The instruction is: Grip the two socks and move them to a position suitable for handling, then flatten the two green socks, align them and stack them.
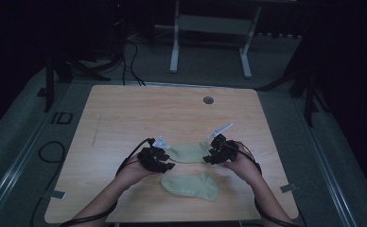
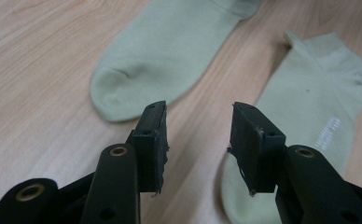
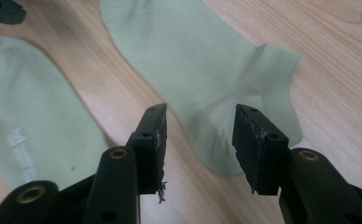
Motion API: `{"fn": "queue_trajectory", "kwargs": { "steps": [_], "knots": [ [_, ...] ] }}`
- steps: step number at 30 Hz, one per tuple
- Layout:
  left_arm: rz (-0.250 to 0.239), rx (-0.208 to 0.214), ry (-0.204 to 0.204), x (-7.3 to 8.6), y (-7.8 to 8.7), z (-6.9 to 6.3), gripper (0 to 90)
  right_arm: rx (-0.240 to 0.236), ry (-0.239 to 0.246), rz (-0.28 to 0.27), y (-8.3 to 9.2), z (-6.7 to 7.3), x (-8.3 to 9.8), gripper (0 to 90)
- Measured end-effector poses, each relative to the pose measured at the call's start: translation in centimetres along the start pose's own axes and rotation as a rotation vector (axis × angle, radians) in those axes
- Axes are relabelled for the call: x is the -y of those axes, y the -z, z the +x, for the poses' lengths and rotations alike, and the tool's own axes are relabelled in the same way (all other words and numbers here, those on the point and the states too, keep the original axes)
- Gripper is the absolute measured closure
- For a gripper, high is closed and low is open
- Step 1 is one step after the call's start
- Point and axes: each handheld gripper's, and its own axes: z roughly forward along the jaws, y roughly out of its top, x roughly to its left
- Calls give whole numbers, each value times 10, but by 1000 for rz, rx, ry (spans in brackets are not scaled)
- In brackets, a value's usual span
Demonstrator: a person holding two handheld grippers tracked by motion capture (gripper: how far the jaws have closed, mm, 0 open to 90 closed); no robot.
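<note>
The near sock (image 1: pixel 190 185) lay flat at 6 o'clock on the worktop (image 1: pixel 125 118). Beyond it, left gripper (image 1: pixel 168 160) and right gripper (image 1: pixel 209 154) hung with jaws apart, empty, over the far sock (image 1: pixel 187 152); pairing the 2 seemingly remained.

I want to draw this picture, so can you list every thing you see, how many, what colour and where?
pale green ankle socks: 2, pale green, flat on the table, lying apart; far sock between the two grippers, near sock closer to the person
light wooden table: 1, light wood grain, middle of the room
round grey hole cap: 1, grey, far side of the tabletop
white metal stand: 1, white, on the floor behind the table
black cables: several, black, on the floor to the far left
left gripper: 1, black, jaws open above the socks
right gripper: 1, black, jaws open above the far sock's heel
</note>
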Motion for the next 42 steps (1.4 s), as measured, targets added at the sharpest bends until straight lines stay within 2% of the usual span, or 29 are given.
{"fn": "queue_trajectory", "kwargs": {
  "steps": [5, 8, 10, 18, 23, 26, 30, 36, 39, 40, 42],
  "knots": [
    [-2, 9, 12, 7, 8, -8, 546, 9, -3, -14, 10, 6, 6, 532],
    [-11, 19, 39, 13, 11, -13, 522, 6, -10, -20, 15, 8, 11, 532],
    [0, 28, 51, 19, 11, -16, 507, -1, -13, -25, 17, 11, 15, 532],
    [26, 28, 59, 31, 5, -23, 506, -39, -20, -3, 11, 25, 40, 535],
    [38, 22, 69, 35, 1, -24, 506, -45, -19, 15, 9, 32, 55, 538],
    [50, 18, 61, 37, -1, -25, 509, -47, -11, 34, 6, 38, 63, 564],
    [65, 18, 48, 37, -2, -25, 544, -16, 18, 64, 1, 44, 68, 610],
    [93, 18, 27, 40, -6, -29, 583, 10, 53, 93, -3, 50, 69, 673],
    [89, 14, 20, 41, -7, -30, 613, 23, 64, 97, -3, 52, 68, 704],
    [92, 9, 10, 41, -7, -30, 664, 25, 73, 101, -3, 54, 68, 771],
    [93, -2, -6, 42, -7, -32, 702, 26, 79, 104, -4, 56, 67, 800]
  ]
}}
